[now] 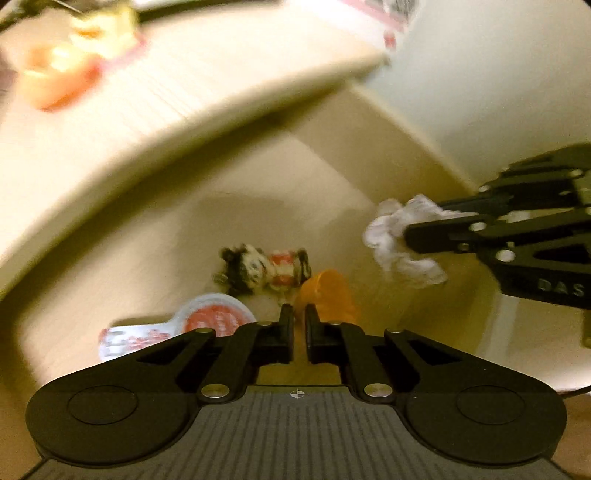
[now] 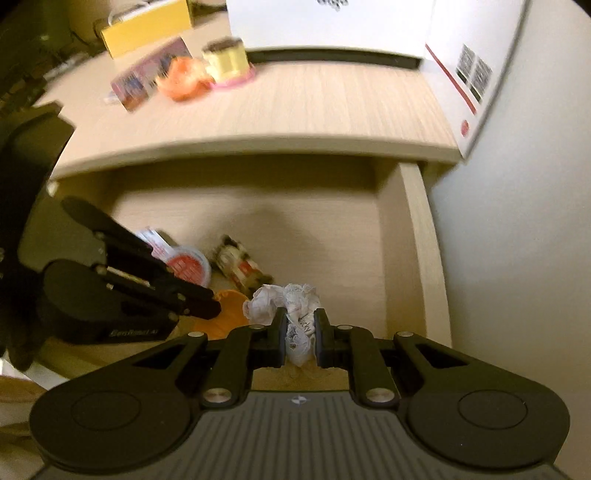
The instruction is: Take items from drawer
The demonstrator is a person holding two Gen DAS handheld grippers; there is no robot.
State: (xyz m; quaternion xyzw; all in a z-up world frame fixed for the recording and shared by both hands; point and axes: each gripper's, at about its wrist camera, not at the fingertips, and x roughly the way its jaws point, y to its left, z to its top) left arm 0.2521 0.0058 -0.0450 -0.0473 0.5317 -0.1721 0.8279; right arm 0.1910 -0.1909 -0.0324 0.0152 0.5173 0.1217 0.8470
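Left wrist view: the left gripper (image 1: 299,325) points down into an open light-wood drawer (image 1: 258,177). Its jaws stand nearly closed with only a narrow slit between them, and nothing is held. Just beyond the fingertips an orange cup (image 1: 328,295) lies on its side on the drawer floor. Beside it, further in, lies a small plush toy (image 1: 264,271) with a dark head and a red and white body. To the left lies a flat white packet with a round red label (image 1: 207,317), partly hidden by the gripper's linkage. On the right, the right gripper (image 1: 410,236) reaches in from the side, clamped on a crumpled white cloth (image 1: 391,240) held clear of the drawer floor. Above the drawer, the desktop (image 1: 184,74) is blurred; orange and yellow shapes on it cannot be identified.

Right wrist view: the right gripper (image 2: 300,332) has its jaws pressed against the crumpled white cloth (image 2: 295,314), which bears dark printed lettering. The left gripper (image 2: 210,306) enters from the left, its tips over the orange cup (image 2: 225,310). Behind lie the red-labelled packet (image 2: 186,264) and the plush toy (image 2: 240,266). On the desktop (image 2: 314,110) stand a yellow roll (image 2: 225,59), an orange object (image 2: 184,79), a small printed box (image 2: 147,75) and a large white carton (image 2: 369,29).
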